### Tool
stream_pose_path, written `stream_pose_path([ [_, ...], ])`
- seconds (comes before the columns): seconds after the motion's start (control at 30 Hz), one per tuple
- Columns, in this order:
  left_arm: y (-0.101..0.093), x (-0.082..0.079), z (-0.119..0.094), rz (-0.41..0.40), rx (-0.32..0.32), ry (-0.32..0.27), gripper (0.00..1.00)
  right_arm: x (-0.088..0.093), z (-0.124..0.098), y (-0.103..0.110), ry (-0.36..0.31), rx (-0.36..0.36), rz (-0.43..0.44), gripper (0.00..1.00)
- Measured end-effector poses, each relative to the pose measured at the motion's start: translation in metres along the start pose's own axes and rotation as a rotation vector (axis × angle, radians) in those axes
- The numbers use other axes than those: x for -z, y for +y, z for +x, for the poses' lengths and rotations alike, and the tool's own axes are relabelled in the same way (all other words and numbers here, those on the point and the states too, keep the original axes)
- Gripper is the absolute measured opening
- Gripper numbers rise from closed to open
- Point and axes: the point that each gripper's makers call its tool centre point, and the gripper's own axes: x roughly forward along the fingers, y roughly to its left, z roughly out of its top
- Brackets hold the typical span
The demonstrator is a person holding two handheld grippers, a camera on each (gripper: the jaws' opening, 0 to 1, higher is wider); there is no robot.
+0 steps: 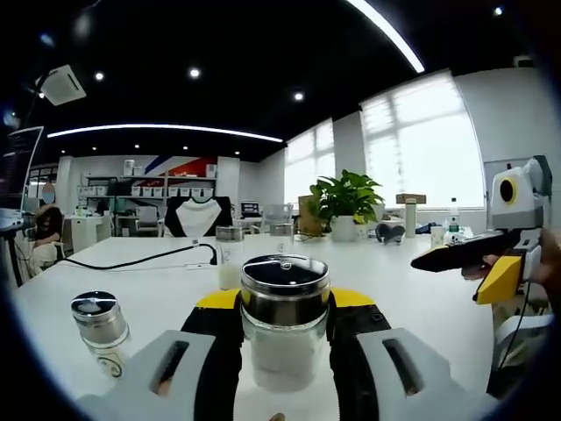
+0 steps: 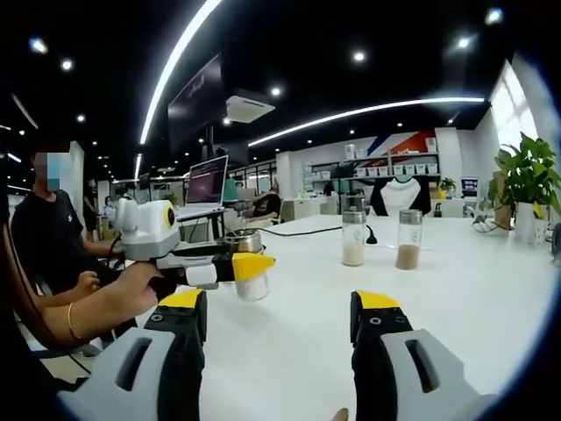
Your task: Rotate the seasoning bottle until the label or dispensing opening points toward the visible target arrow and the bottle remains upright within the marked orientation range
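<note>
In the left gripper view, the left gripper (image 1: pixel 285 338) has its yellow-tipped jaws closed around a glass seasoning bottle (image 1: pixel 284 317), which stands upright on the white counter (image 1: pixel 421 298). The bottle has a shiny metal lid and pale contents. To its left, apart from the jaws, a second small jar (image 1: pixel 101 324) with a metal lid stands on the counter. Behind the held bottle are two more shakers (image 1: pixel 230 254), and a black cable (image 1: pixel 140 260) trails across the counter. A potted plant (image 1: pixel 349 203) sits farther back by the windows. At the right edge of this view the right gripper (image 1: pixel 491 263) hangs above the counter.

In the right gripper view, the right gripper (image 2: pixel 280 338) has its jaws spread wide apart with nothing between them, above bare counter. The left gripper shows on the left, held by a person's hand (image 2: pixel 145 282), clasping the same bottle. Farther off stand a shaker with white contents (image 2: pixel 353 237) and a shaker with brown contents (image 2: pixel 408 239). A laptop (image 2: pixel 207 184) is open beyond, and a seated person (image 2: pixel 53 237) is at the left.
</note>
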Motion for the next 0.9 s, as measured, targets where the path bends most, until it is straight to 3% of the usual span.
stream_pose_path([
  [0.9, -0.035, 0.005, -0.011, -0.031, 0.106, 0.005, 0.38, -0.008, 0.003, 0.010, -0.022, -0.034, -0.008, 0.61],
])
